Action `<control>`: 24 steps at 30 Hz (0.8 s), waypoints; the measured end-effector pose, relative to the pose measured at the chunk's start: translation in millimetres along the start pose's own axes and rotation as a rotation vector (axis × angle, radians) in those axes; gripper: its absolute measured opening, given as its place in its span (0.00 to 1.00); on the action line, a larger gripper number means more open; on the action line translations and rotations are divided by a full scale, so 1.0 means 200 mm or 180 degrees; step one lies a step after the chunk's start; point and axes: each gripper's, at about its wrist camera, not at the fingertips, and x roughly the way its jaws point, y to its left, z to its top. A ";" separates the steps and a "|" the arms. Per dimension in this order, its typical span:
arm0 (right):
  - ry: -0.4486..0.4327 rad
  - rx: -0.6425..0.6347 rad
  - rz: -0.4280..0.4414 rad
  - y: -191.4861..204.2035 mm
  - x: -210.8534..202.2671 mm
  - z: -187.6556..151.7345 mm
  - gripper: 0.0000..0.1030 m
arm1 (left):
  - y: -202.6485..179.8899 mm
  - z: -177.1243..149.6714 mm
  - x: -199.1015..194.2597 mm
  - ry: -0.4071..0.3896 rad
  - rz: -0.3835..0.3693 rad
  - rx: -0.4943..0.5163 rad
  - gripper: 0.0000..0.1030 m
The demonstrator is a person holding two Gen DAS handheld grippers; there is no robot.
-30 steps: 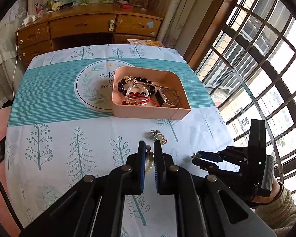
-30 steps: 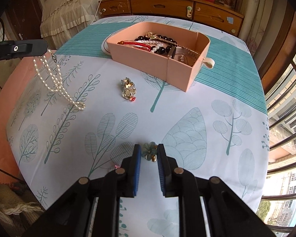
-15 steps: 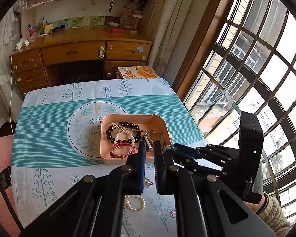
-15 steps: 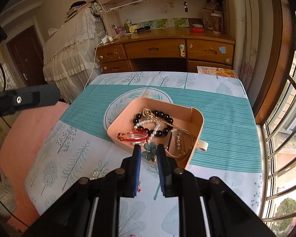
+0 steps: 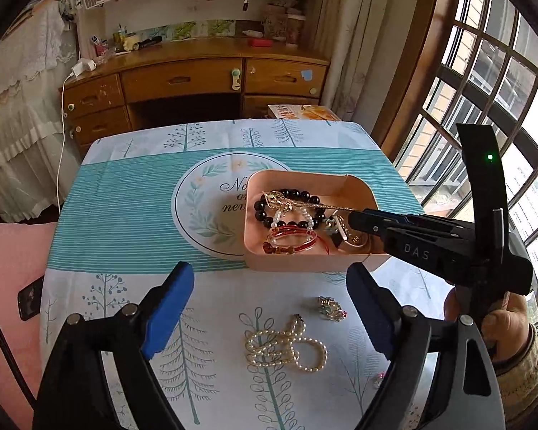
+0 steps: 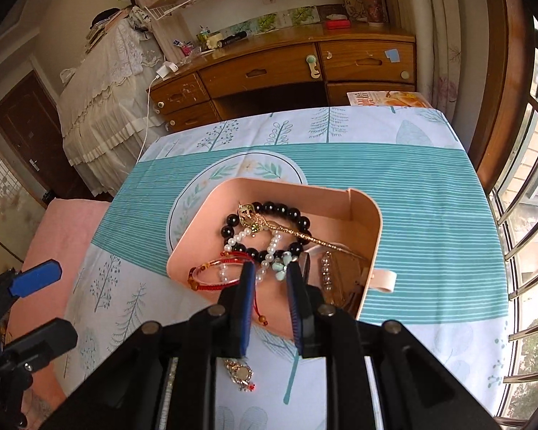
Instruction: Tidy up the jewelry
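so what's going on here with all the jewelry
A person is sorting jewelry into a pink tray with two handheld grippers. The left gripper has just opened, and the pearl necklace lies loose on the tablecloth below it, beside a small brooch. The right gripper hangs over the tray, its jaws just easing apart around a pale green flower piece. Bead bracelets are already in the tray.

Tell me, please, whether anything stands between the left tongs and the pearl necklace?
Nothing visible does. The left tongs, whose jaws have just been opening with nothing between them, hang over the pearl necklace, lying bare on the tablecloth; the brooch sits apart.
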 end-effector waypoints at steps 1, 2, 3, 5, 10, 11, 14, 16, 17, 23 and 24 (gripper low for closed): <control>0.0002 -0.0009 0.0008 0.00 -0.01 -0.01 0.17 | 0.02 -0.01 0.01 0.0022 -0.0008 -0.0043 0.83; 0.0002 -0.0022 0.0017 0.01 -0.02 -0.03 0.17 | 0.03 -0.03 0.02 0.0042 -0.0005 -0.0078 0.83; 0.0009 -0.0029 0.0021 0.02 -0.03 -0.05 0.18 | 0.04 -0.04 0.02 0.0058 0.0003 -0.0100 0.83; 0.0013 -0.0029 0.0046 0.04 -0.06 -0.10 0.18 | 0.06 -0.07 0.03 0.0066 0.0006 -0.0133 0.83; 0.0079 0.0026 0.0105 0.09 -0.11 -0.22 0.18 | 0.09 -0.17 0.02 0.0102 0.0054 -0.0190 0.83; 0.0100 0.0039 0.0129 0.10 -0.12 -0.25 0.18 | 0.10 -0.20 0.02 0.0123 0.0065 -0.0199 0.83; 0.0203 0.0004 0.0149 0.14 -0.12 -0.32 0.18 | 0.13 -0.28 0.04 0.0215 0.0089 -0.0240 0.83; 0.0281 -0.0046 0.0150 0.17 -0.11 -0.35 0.18 | 0.16 -0.33 0.05 0.0250 0.0136 -0.0261 0.83; 0.0315 -0.0069 0.0153 0.18 -0.11 -0.37 0.18 | 0.17 -0.36 0.06 0.0263 0.0172 -0.0267 0.83; 0.0564 -0.0231 0.0160 0.25 -0.07 -0.45 0.22 | 0.29 -0.51 0.09 0.0392 0.0338 -0.0317 0.83; 0.0594 -0.0283 0.0132 0.26 -0.06 -0.46 0.29 | 0.31 -0.53 0.09 0.0406 0.0354 -0.0328 0.83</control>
